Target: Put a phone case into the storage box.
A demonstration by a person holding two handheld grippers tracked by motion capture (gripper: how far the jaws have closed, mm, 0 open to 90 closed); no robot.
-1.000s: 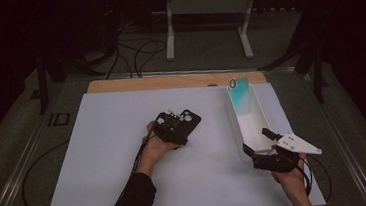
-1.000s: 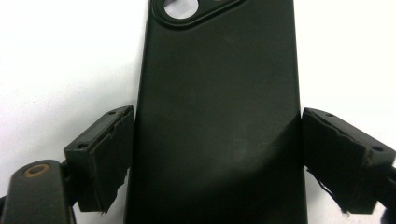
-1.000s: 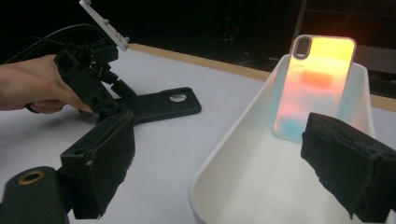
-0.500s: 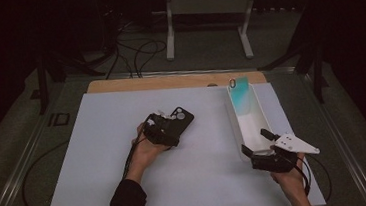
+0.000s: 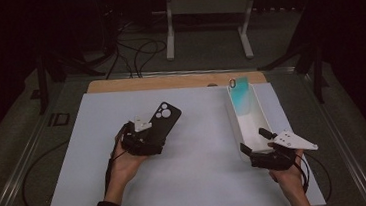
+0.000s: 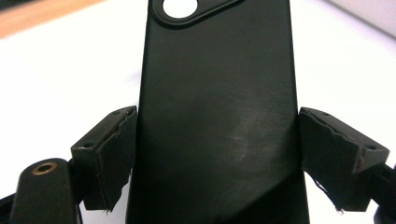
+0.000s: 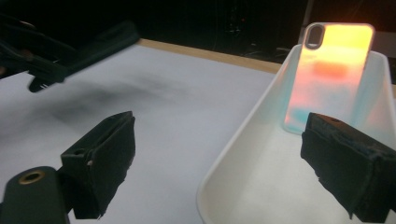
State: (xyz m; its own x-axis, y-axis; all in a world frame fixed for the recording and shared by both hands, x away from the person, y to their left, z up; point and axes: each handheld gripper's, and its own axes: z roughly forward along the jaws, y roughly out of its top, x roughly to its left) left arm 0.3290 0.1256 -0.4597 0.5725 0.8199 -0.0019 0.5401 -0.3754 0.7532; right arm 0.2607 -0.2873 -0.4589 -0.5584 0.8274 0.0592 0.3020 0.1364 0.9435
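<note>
My left tool (image 5: 149, 132) clamps black phone case (image 5: 163, 119) by its long edges, pads tight on both sides. Case now lifted off desk (image 5: 203, 181), carried left of where it was a second ago. My right tool (image 5: 257, 141) open, empty, at near end of white tray (image 5: 265, 121); iridescent case (image 5: 241, 96) leans inside. Black case likely goes to tray next.

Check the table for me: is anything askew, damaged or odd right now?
Nothing spilled. The pads of the left tongs look torn and ragged where they grip the black phone case. The iridescent case leans upright against the white tray's far end.
</note>
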